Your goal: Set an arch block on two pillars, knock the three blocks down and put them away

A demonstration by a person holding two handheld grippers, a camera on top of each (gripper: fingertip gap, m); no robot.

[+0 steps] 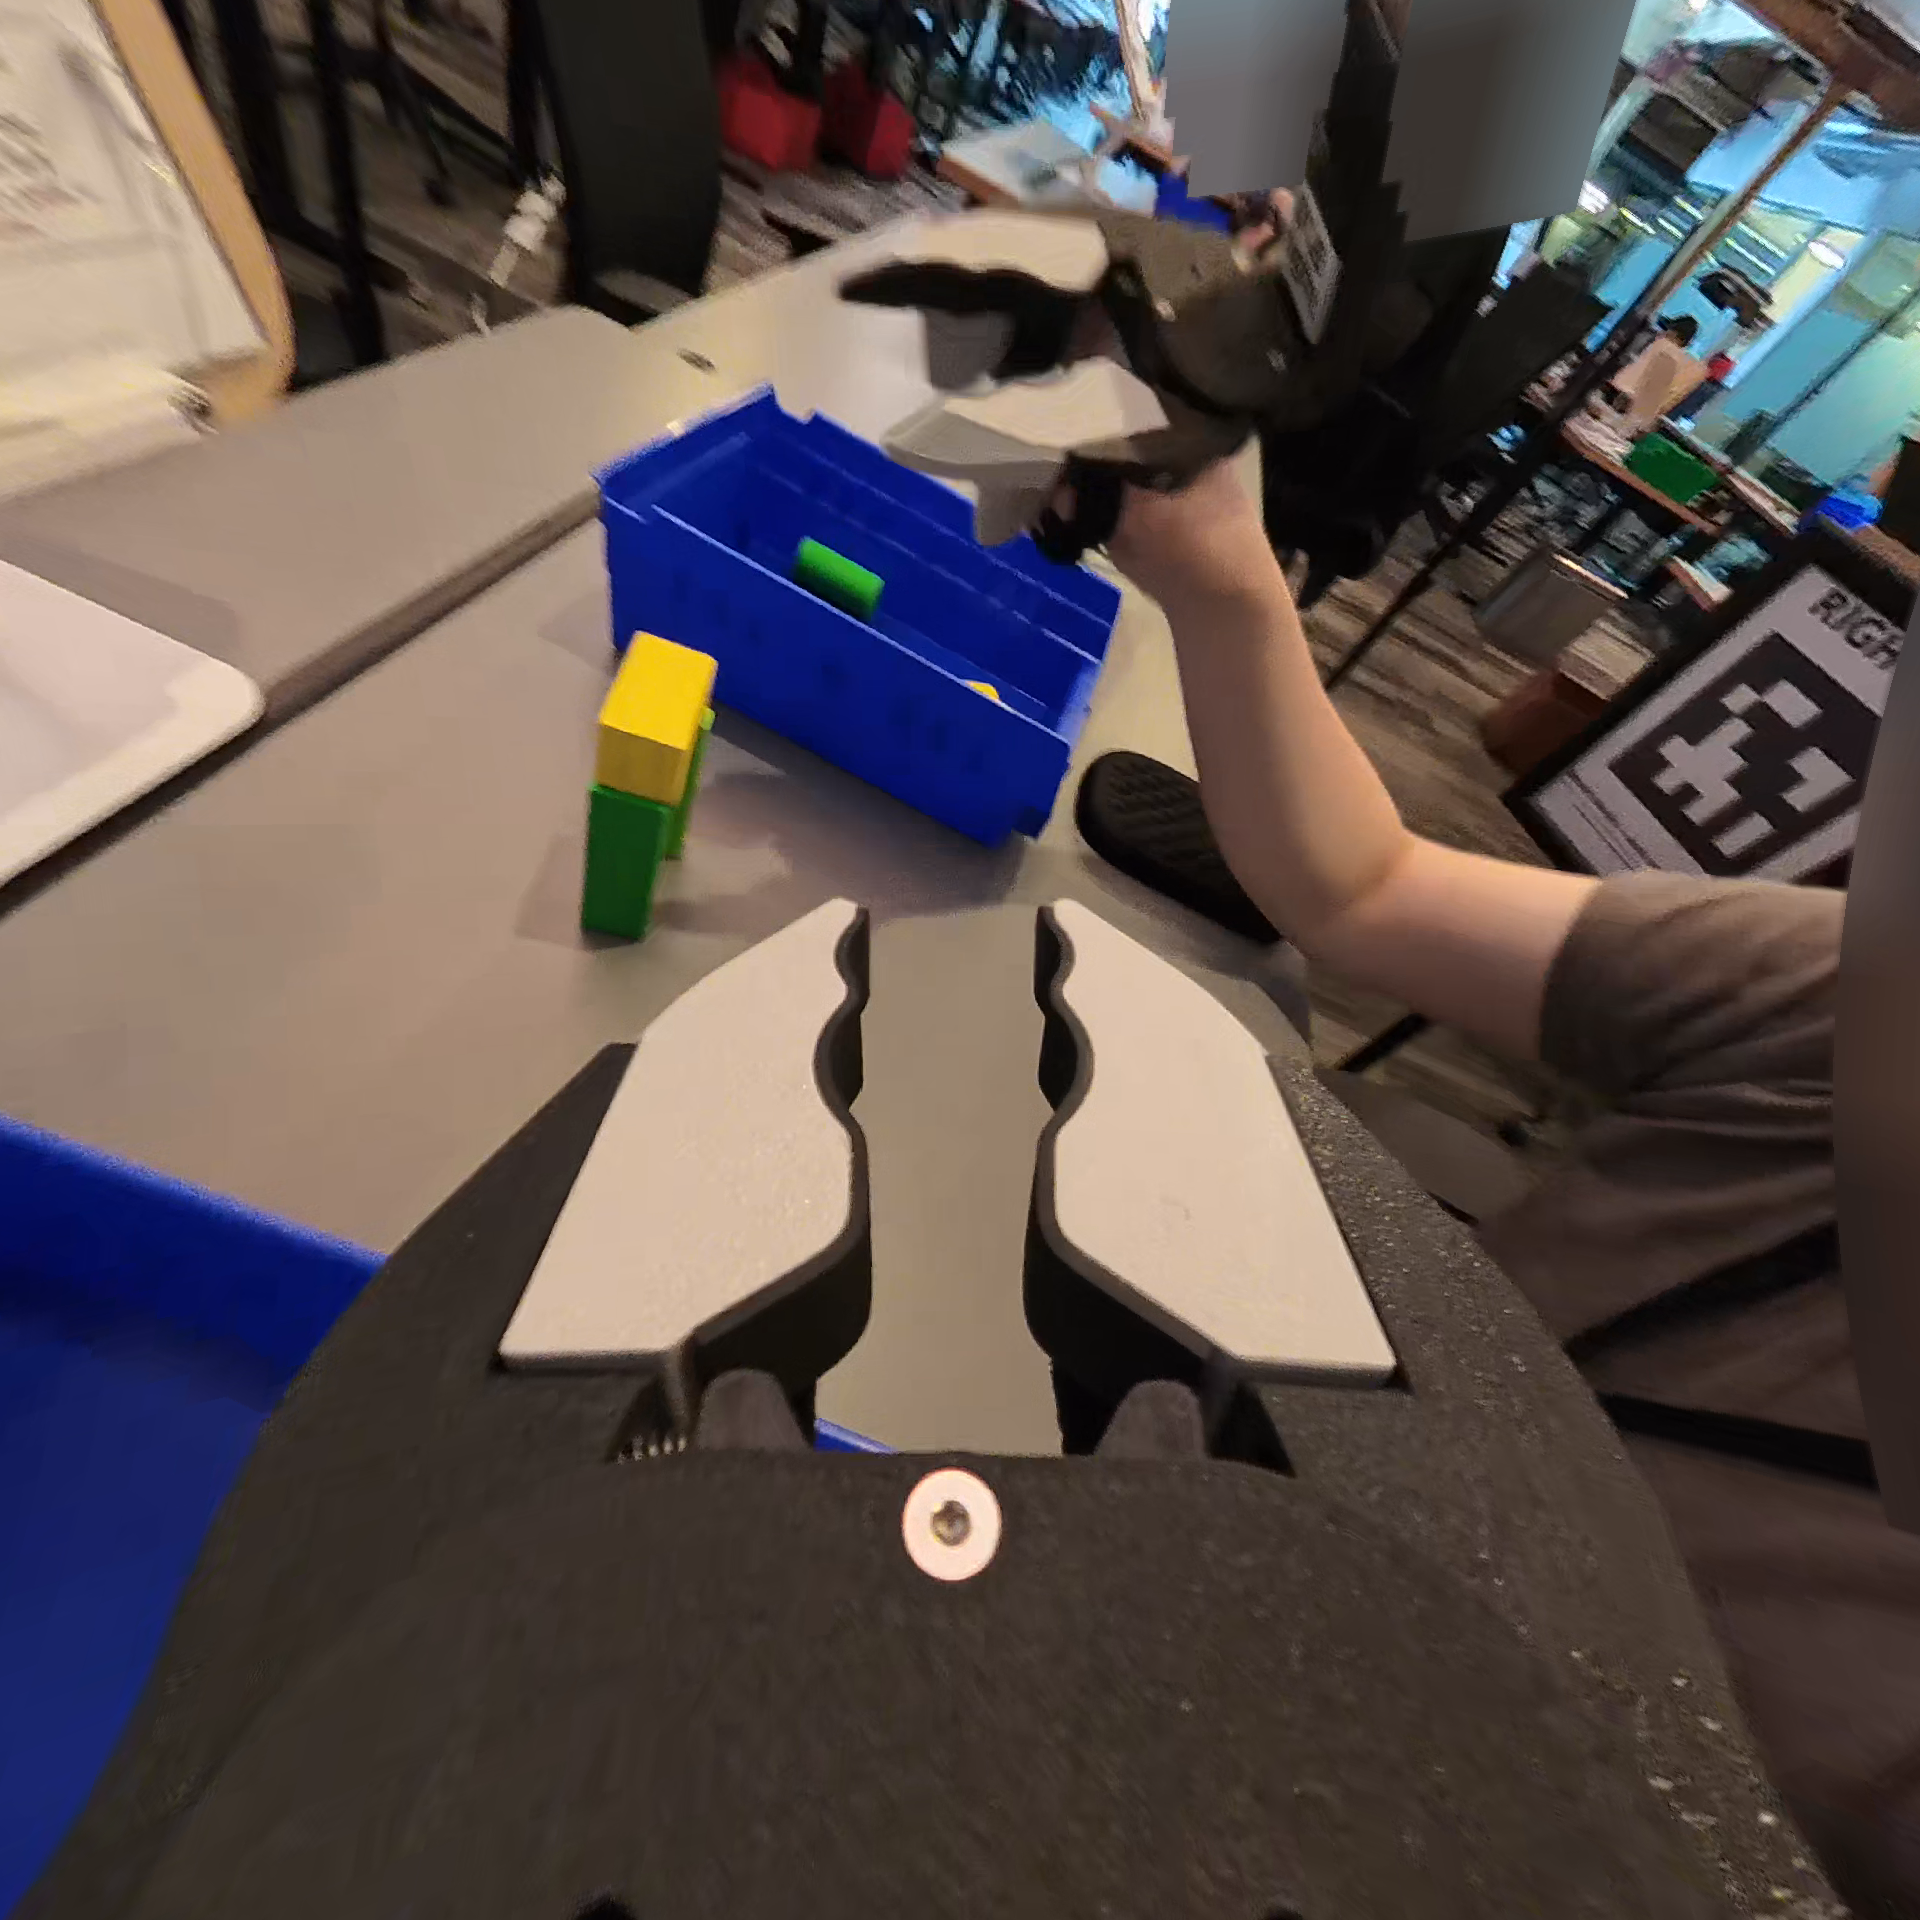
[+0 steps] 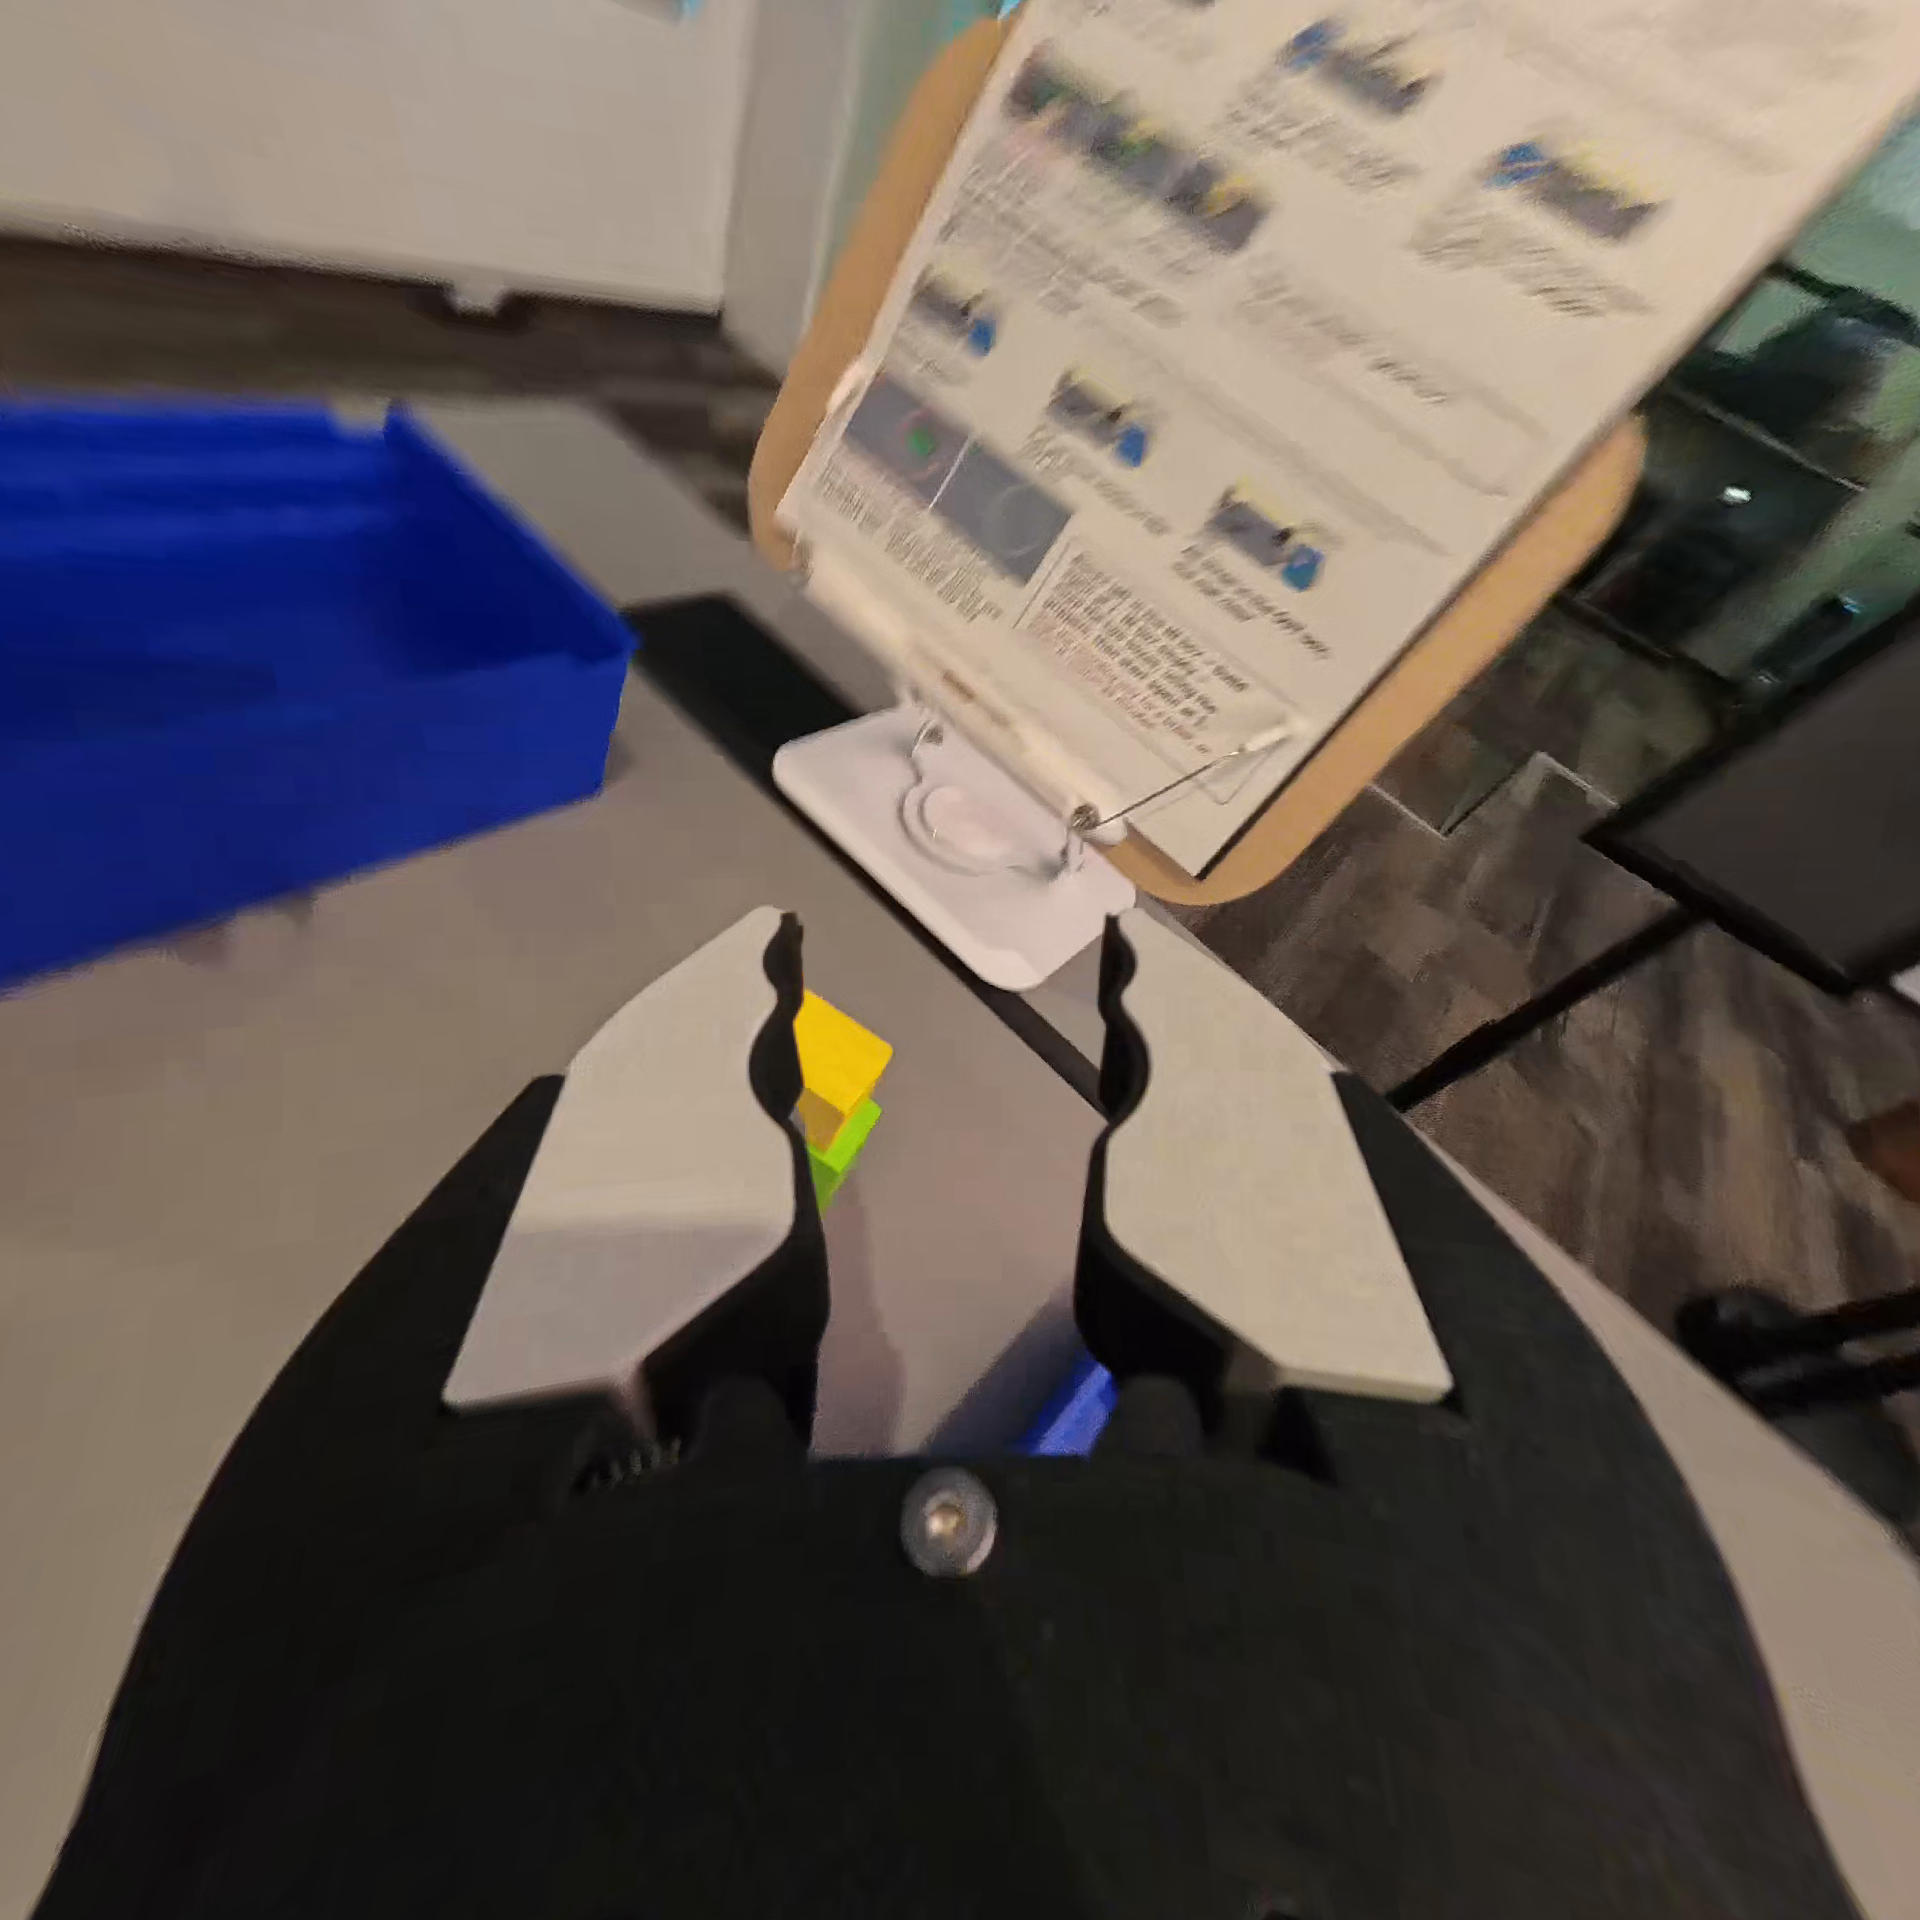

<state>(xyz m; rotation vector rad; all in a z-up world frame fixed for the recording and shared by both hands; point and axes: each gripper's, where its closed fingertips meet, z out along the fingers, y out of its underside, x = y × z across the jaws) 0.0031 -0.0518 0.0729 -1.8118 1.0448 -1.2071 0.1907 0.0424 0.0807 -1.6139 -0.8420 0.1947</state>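
The left gripper is being held low over the grey table, its jaws parted with nothing between them. Ahead of its fingertips and a little to the left, the yellow arch block is being carried on two green pillars, all three upright and stacked. Just beyond the stack, a blue bin is being seen with a loose green block lying inside; a second blue bin is being cropped at the lower left, beside the gripper body. A white tray is lying well off to the left.

The right gripper is being held high above the far bin by a person's hand, its jaws spread and empty. In the right wrist view, its own fingers are being shown released, with the yellow arch and a green pillar partly hidden behind the left finger, far below. Beyond the fingertips, a clipboard of printed sheets is being propped on a white stand.
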